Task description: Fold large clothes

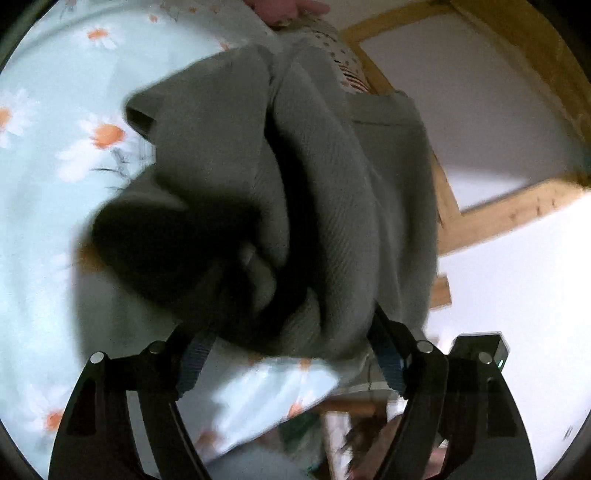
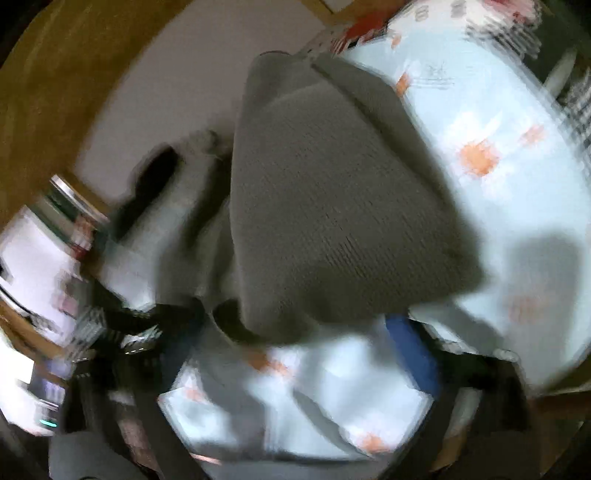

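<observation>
Left gripper [image 1: 291, 332]: jaws spread wide, grey knit garment [image 1: 303, 177] bunched between them and hanging forward over the fingers, but I can't see the pads pressing it, so treat it as loose, not pinched. Right gripper [image 2: 306, 347]: picture is heavily blurred, jaws look spread, blue finger pad [image 2: 413, 354] clear of the cloth, garment's thick folded edge draped just ahead of it. Garment sits over the daisy-print bedsheet [image 1: 44, 206], partly off the bed on the side toward the wooden frame [image 1: 447, 192]; a person's hand [image 1: 291, 13] shows at the far end of the garment. Judgement: step in hand is laying the cloth down on the sheet ahead of the fold. To do it well: let the bundle settle fully onto the sheet before backing out, pull both grippers straight back along their fingers so the knit doesn't snag, then re-grip at two matching corners, not mid-bunch. Knit is heavy and floppy, will sag and drag. Risk: the part nearest the wooden frame slides off the bed edge.
</observation>
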Demonstrator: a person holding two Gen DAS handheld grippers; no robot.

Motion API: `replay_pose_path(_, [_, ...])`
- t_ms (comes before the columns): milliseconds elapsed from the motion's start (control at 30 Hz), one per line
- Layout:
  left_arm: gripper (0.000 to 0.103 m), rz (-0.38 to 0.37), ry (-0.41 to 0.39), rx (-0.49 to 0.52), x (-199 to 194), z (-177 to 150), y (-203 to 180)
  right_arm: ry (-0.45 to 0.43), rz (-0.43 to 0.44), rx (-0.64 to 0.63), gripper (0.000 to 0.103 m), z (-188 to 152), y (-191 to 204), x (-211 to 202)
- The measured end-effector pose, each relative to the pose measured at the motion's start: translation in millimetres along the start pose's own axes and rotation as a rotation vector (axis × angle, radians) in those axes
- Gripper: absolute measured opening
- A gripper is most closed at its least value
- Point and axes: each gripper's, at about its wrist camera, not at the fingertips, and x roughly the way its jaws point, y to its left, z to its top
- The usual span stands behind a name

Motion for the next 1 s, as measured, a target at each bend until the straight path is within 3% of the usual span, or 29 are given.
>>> replay_pose_path(67, [0.079, 0.013, -0.015, 0.064, -35, -9, -6, -0.037, -0.096, -0.096, 0.100, -8, 15, -23])
replay_pose_path(100, [0.087, 0.016, -0.045, 0.102, -50, -5, -13, -0.088, -0.150, -0.145, 0.100, -12, 23, -39])
replay_pose_path(133, [0.096, 0.038, -0.110, 0.171, -67, 0, -32, -0.149, -0.188, -0.193, 0.100, -12, 32, -51])
replay_pose_path(233, [0.097, 0.133, -0.277, 0.382, -81, 35, -81, -0.275, -0.312, -0.362, 0.100, 11, 70, -54])
replay_pose_path(267, [0.097, 0.168, -0.296, 0.411, -64, 52, -108, -0.269, -0.336, -0.393, 0.100, 19, 76, -42])
replay_pose_path(333, [0.097, 0.251, -0.318, 0.425, -24, 88, -126, -0.204, -0.370, -0.416, 0.100, 51, 91, -2])
replay_pose_path(400, [0.097, 0.450, -0.312, 0.422, 24, 127, -119, -0.109, -0.413, -0.368, 0.100, 83, 94, 40])
replay_pose_path(467, [0.097, 0.584, -0.224, 0.454, 62, 153, -102, 0.023, -0.520, -0.288, 0.100, 107, 77, 91])
replay_pose_path(500, [0.097, 0.681, -0.138, 0.484, 91, 161, -87, 0.091, -0.550, -0.256, 0.100, 111, 65, 111])
replay_pose_path(533, [0.099, 0.729, -0.078, 0.502, 105, 156, -58, 0.100, -0.546, -0.246, 0.100, 110, 56, 119])
replay_pose_path(567, [0.099, 0.695, -0.059, 0.502, 104, 159, -43, 0.102, -0.525, -0.250, 0.101, 108, 45, 129])
replay_pose_path(600, [0.099, 0.606, -0.087, 0.448, 97, 162, -26, 0.092, -0.511, -0.246, 0.101, 107, 40, 131])
replay_pose_path(633, [0.099, 0.564, -0.082, 0.408, 92, 169, -21, 0.080, -0.504, -0.240, 0.101, 106, 39, 131])
replay_pose_path(700, [0.099, 0.533, -0.084, 0.399, 91, 171, -14, 0.050, -0.504, -0.256, 0.101, 100, 37, 133])
replay_pose_path(867, [0.099, 0.600, -0.121, 0.467, 88, 162, -30, -0.010, -0.541, -0.251, 0.101, 92, 48, 130])
replay_pose_path(1000, [0.099, 0.680, -0.217, 0.528, 62, 148, -59, -0.045, -0.579, -0.208, 0.100, 84, 68, 93])
